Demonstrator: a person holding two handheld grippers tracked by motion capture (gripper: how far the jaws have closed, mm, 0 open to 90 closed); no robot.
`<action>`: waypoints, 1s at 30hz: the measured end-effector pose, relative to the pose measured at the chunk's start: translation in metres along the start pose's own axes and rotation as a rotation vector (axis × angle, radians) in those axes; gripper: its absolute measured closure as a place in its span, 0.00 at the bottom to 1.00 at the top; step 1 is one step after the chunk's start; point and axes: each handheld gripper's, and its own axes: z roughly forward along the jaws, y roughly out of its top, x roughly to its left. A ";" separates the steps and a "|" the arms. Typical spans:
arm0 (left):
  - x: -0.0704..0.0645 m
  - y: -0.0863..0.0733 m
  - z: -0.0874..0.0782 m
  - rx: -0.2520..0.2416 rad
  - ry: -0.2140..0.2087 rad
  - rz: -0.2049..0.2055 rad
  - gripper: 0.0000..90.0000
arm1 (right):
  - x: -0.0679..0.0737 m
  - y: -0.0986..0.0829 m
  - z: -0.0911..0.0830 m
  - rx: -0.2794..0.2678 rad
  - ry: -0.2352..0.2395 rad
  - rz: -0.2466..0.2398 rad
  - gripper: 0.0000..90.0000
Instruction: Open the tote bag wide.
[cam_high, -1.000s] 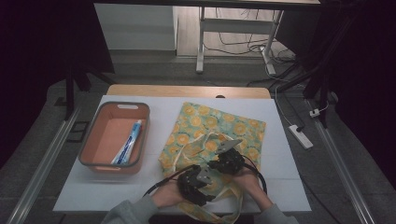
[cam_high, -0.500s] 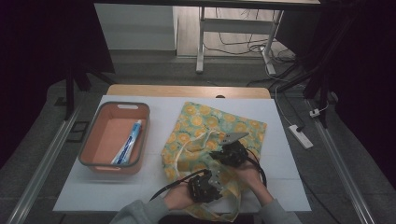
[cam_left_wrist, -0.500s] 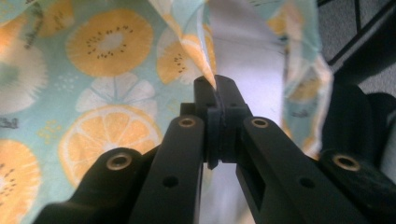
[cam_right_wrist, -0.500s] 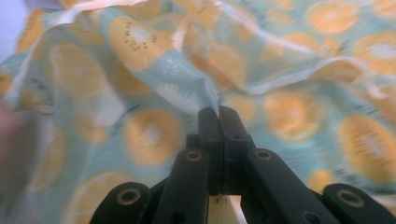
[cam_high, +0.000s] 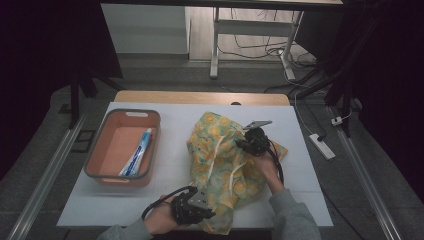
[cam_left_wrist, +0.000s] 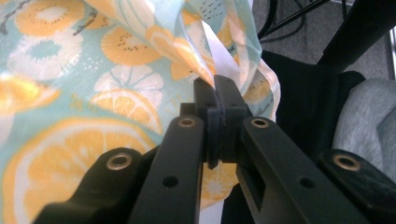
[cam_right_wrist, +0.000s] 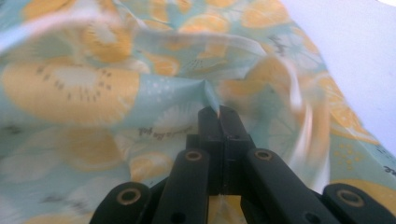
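A pale blue cloth bag (cam_high: 227, 167) printed with orange slices lies rumpled on the white table (cam_high: 175, 165), with white straps across it. My left gripper (cam_high: 207, 215) is at the table's front edge, shut on the bag's near edge; in the left gripper view the jaws pinch a fold of the bag (cam_left_wrist: 140, 70) at my left gripper (cam_left_wrist: 217, 86). My right gripper (cam_high: 246, 145) is farther back on the right, shut on the bag's upper part. The right gripper view has my right gripper (cam_right_wrist: 219, 112) closed on a pucker of the bag's fabric (cam_right_wrist: 116, 93).
An orange bin (cam_high: 124, 147) stands at the left of the table and holds a blue-and-white toothpaste tube (cam_high: 137, 152). A power strip (cam_high: 321, 146) lies on the floor to the right. Table legs and cables sit beyond the far edge.
My right gripper has moved away toward the far side, lifting the bag's upper part. My left gripper has drawn back to the front edge. The bag has bunched up between them.
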 end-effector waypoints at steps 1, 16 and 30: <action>0.000 0.000 0.000 0.000 0.000 0.000 0.99 | -0.002 -0.001 0.003 0.003 -0.011 0.008 1.00; 0.028 0.012 -0.042 -0.164 0.375 -0.172 0.43 | 0.018 -0.002 -0.003 -0.007 0.073 -0.061 1.00; 0.096 0.025 -0.035 0.008 0.532 -0.278 0.76 | 0.025 -0.011 -0.022 -0.052 0.120 -0.098 1.00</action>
